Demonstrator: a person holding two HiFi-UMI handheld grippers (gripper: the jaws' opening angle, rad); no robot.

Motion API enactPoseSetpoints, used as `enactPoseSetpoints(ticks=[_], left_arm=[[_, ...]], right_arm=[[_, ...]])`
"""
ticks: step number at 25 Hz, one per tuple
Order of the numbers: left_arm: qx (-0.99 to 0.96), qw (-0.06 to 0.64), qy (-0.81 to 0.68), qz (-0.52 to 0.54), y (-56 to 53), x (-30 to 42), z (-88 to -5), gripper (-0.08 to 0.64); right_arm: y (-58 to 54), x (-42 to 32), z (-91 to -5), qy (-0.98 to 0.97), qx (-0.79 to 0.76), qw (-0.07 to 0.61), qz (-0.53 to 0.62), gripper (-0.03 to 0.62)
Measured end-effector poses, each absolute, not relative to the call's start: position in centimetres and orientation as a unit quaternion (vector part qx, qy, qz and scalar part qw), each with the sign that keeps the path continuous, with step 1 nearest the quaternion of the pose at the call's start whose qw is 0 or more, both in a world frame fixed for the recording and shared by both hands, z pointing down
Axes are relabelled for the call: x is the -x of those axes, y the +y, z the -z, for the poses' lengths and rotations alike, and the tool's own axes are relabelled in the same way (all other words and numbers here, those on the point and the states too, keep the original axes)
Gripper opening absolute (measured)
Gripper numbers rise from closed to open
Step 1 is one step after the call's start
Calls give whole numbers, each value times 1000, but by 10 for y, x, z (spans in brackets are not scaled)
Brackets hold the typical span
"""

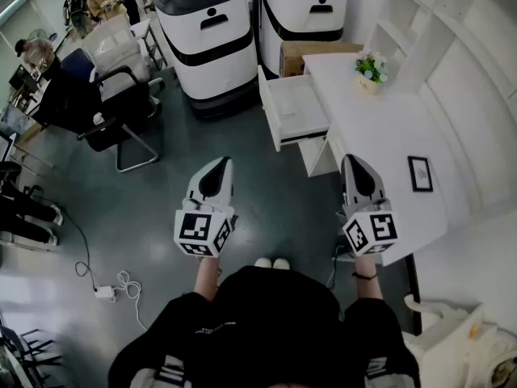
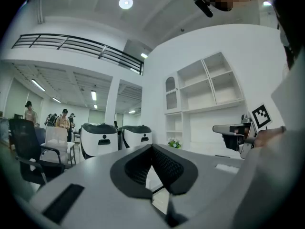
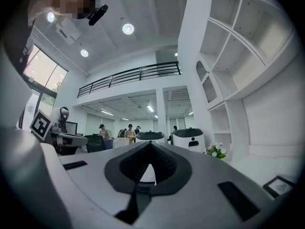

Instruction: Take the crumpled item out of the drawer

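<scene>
White left gripper (image 1: 216, 164) over grey floor (image 1: 271, 196), jaws pressed together on nothing, open drawer (image 1: 296, 108) ahead, well apart from both jaw pairs, crumpled item not discernible inside, right gripper (image 1: 354, 162) beside desk (image 1: 380, 128), jaws closed, empty.

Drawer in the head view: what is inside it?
The open drawer shows only a bare white bottom, with nothing visible lying in it. Its rear end runs under the desk, so that part is covered.
</scene>
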State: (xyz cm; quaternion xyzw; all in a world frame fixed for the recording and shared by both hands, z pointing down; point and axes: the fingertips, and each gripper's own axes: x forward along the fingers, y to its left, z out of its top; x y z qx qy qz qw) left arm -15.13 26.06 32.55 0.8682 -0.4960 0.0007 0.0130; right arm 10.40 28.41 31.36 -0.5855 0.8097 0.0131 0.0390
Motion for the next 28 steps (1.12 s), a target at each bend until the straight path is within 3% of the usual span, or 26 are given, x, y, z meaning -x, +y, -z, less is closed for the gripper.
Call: enactPoseSetpoints(ticks=[18,28], left_arm=[[-861,36,-507,-16,254,123,-345,-2],[-858,55,-511,-19,185,126,-367,-2]], right_arm=[[260,-122,-333,822,565,63,19,-8],[187,-116,-350,827,559,55,31,-8]])
